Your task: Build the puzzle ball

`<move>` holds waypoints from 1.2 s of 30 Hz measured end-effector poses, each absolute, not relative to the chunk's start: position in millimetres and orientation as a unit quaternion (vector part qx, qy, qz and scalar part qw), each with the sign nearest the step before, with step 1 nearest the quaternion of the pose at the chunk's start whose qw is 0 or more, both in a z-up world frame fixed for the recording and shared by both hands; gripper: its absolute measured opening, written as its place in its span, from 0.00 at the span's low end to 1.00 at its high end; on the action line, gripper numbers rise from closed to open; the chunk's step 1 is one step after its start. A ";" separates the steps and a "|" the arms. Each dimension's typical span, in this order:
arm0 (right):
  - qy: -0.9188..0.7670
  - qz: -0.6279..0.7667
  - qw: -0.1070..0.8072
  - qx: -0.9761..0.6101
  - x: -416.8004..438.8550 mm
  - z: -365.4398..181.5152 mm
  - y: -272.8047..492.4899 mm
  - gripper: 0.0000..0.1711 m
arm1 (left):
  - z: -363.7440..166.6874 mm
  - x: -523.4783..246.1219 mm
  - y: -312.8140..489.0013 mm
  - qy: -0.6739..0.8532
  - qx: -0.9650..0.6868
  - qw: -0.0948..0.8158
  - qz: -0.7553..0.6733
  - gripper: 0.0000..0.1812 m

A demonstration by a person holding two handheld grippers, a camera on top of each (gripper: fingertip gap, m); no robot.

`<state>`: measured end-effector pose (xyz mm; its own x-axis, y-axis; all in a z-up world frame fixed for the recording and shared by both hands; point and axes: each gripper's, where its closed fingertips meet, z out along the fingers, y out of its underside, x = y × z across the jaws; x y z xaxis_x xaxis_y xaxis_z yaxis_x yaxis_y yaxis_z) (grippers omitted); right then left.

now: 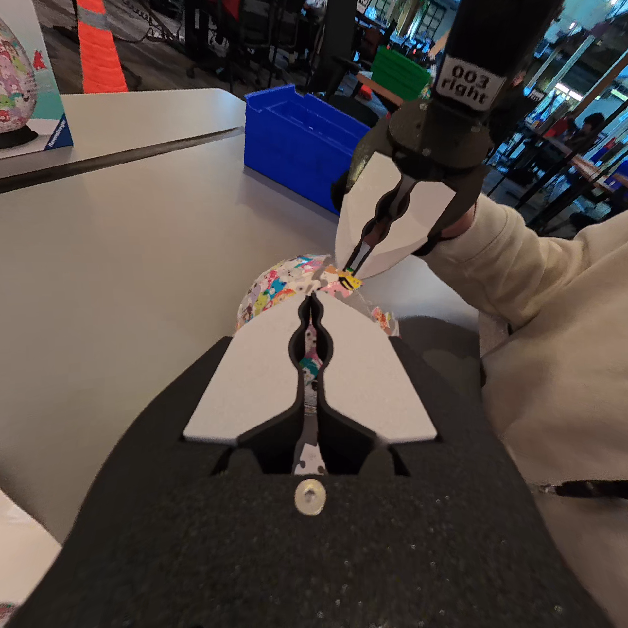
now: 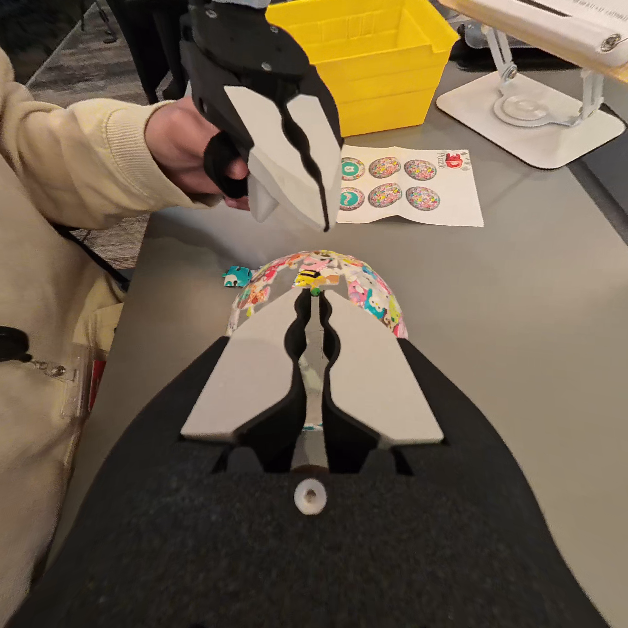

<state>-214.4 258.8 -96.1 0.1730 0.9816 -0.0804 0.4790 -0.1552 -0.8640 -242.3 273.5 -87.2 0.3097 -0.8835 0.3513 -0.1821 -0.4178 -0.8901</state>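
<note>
On the grey table [image 2: 475, 306], a part-built puzzle ball [image 2: 370, 289] sits dome-up with both grippers at it.

Right gripper [image 1: 350, 272] comes down from above, its jaws narrowed onto a yellow-and-black puzzle piece [image 1: 348, 282] at the dome's open upper edge; the piece touches the neighbouring pieces, but whether it is seated cannot be told. Left gripper [image 2: 326, 227] hangs just above the dome with its jaws nearly together and nothing visibly between them; in its own view its tips lie close over the shell. One loose teal piece [image 2: 238, 276] lies on the table just beside the dome. An instruction sheet [image 2: 407, 185] lies farther off, a yellow bin [image 2: 373, 61] beyond it. A blue bin [image 1: 299, 142] and the puzzle box [image 1: 30, 88] stand well apart.
</note>
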 end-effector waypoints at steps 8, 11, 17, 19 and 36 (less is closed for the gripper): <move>-0.550 0.374 0.312 -0.678 -212.2 -99.6 260.8 0.03 | -88.0 -234.6 274.6 0.399 -0.711 0.380 -0.437 0.00; -0.554 0.377 0.305 -0.677 -213.9 -100.5 258.9 0.03 | -88.7 -234.1 273.5 0.404 -0.712 0.381 -0.429 0.00; -0.554 0.375 0.306 -0.677 -213.1 -99.3 262.3 0.03 | -90.3 -235.5 274.4 0.406 -0.717 0.378 -0.422 0.00; -0.556 0.379 0.300 -0.676 -211.9 -98.7 261.5 0.03 | -90.7 -235.8 274.1 0.407 -0.717 0.378 -0.421 0.00; -0.568 0.377 0.284 -0.674 -210.8 -100.2 262.5 0.03 | -97.0 -232.1 274.0 0.415 -0.724 0.370 -0.409 0.00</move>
<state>-210.8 262.5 -100.2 0.0706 0.9803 -0.1845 0.5521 -0.1925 -0.8113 -232.1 274.0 -97.0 0.3211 -0.9032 0.2847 -0.2991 -0.3820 -0.8744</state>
